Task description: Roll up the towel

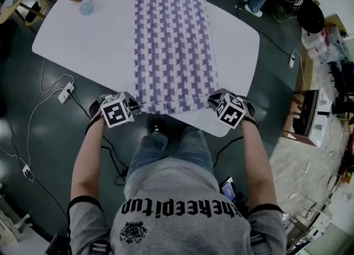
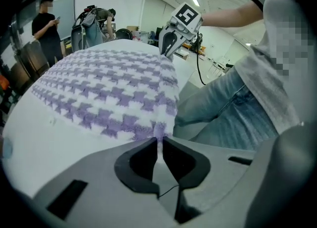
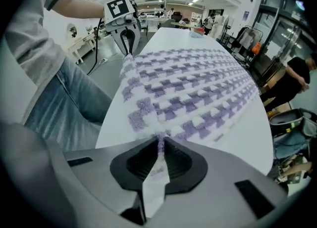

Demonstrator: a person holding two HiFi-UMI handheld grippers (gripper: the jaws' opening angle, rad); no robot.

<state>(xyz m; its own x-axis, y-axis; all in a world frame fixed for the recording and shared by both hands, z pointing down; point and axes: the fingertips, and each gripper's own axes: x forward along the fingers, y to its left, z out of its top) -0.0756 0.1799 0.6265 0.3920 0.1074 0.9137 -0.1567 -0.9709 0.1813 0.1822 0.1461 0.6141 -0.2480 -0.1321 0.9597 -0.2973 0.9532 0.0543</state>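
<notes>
Below the towel (image 1: 172,49), shirt print (image 1: 180,208) "thekeepitup".

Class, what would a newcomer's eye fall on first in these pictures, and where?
A purple-and-white checked cloth towel lies flat along the middle of the white rounded table. The left gripper and right gripper each pinch one near corner of it.

White table (image 1: 83,43) stands on dark floor (image 1: 19,85).

text: "thekeepitup", seen upside down | on: front of person's grey shirt (image 1: 182,190) | elsewhere: nothing legible
</notes>
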